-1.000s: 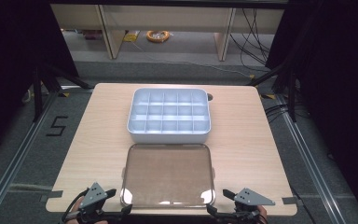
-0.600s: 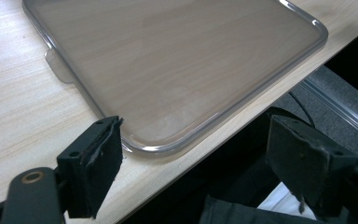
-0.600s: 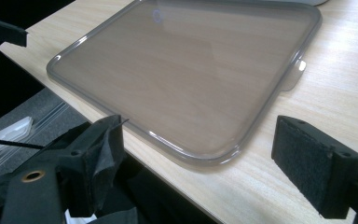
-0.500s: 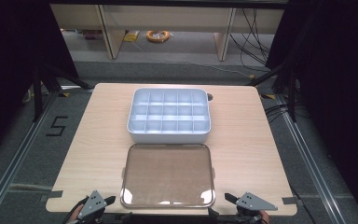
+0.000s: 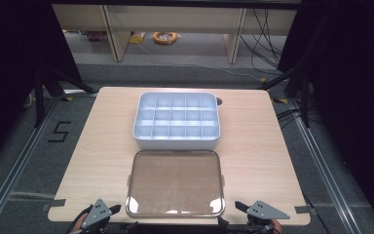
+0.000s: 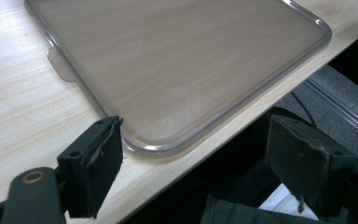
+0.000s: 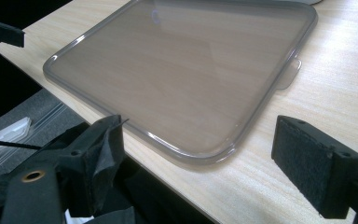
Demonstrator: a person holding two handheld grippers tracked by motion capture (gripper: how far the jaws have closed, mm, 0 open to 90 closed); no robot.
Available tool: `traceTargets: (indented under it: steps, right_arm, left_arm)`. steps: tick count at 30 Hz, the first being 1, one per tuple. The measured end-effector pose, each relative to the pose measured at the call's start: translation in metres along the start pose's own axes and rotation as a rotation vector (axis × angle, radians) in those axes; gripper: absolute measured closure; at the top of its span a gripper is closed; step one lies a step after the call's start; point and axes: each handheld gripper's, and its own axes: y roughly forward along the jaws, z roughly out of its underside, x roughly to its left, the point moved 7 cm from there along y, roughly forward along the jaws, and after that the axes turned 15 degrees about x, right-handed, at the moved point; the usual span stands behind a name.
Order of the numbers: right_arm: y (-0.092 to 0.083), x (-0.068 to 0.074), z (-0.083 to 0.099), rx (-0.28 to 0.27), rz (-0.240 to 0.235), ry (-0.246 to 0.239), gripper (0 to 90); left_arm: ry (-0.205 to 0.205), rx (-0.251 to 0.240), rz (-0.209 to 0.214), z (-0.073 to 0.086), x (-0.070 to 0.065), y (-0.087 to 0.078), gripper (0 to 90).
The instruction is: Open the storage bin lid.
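Note:
A clear, smoky plastic lid (image 5: pixel 175 184) lies flat on the wooden table (image 5: pixel 102 146) near its front edge. Behind it stands a white box (image 5: pixel 177 121) divided into several empty compartments. My left gripper (image 5: pixel 100 214) sits at the table's front edge by the lid's near left corner. Its jaws stand wide open around that lid corner (image 6: pixel 163 147) with nothing held, midway (image 6: pixel 205 172). My right gripper (image 5: pixel 260 212) is at the front edge by the near right corner. It is open too (image 7: pixel 214 172), facing that lid corner (image 7: pixel 205 156).
The lid has small tabs on its sides (image 6: pixel 58 63) (image 7: pixel 291 72). The table's front edge (image 5: pixel 175 219) drops to a dark floor with metal rails (image 5: pixel 14 170) on both sides. Shelving and cables (image 5: pixel 164 36) stand beyond the far edge.
Both grippers have drawn back toward the table's front edge, lower in the high view. The lid and box have stayed in place.

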Motion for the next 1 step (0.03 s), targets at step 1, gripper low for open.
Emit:
traceTargets:
  steps: [1]
  right_arm:
    - [-0.0002, 0.0016, -0.0003, -0.002, -0.020, 0.006, 17.9]
  left_arm:
    - [0.007, 0.002, -0.002, -0.0001, 0.0005, -0.0004, 18.2]
